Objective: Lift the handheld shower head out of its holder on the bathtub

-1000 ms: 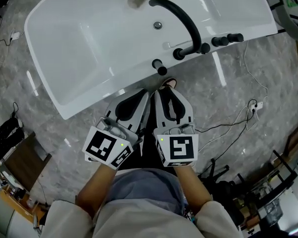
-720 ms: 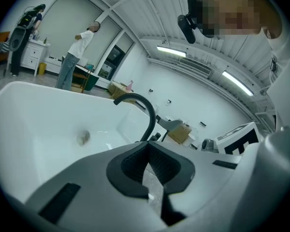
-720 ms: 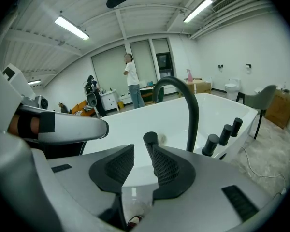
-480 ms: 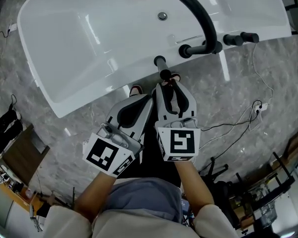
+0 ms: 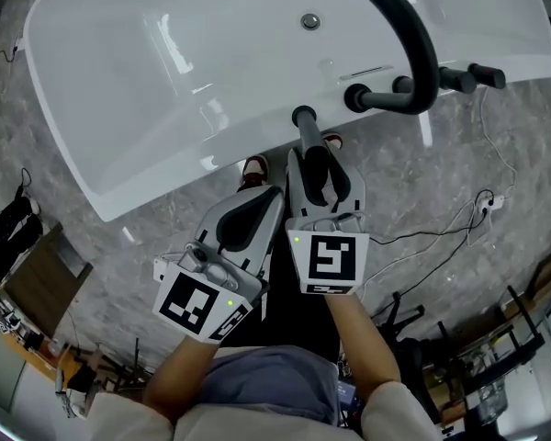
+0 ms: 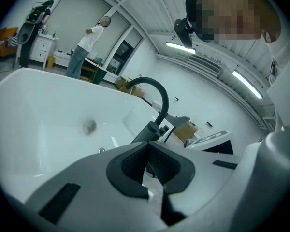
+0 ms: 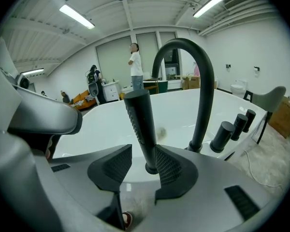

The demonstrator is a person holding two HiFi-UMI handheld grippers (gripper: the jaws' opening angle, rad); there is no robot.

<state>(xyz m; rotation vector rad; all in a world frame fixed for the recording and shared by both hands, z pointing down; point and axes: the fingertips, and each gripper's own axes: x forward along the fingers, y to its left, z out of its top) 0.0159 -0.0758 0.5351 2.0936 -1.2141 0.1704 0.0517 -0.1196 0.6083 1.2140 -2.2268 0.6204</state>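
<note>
Right gripper view — slim black ribbed shower head handle (image 7: 141, 124) upright in its holder (image 7: 151, 168) on the glossy white bathtub (image 7: 101, 124) | right gripper (image 7: 141, 164) jaws just opening, astride handle, not clamped | left gripper (image 6: 145, 148) closed, empty | lift unstarted — grip, raise remain

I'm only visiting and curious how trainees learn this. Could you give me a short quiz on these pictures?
1. True or false: the shower head stands between the right gripper's jaws.
2. The left gripper is: A wide open, B shut, C out of view?
3. What colour is the bathtub?
Key: 1 true; those jaws have just been opening and do not clamp it. 2 B. 3 white.
</note>
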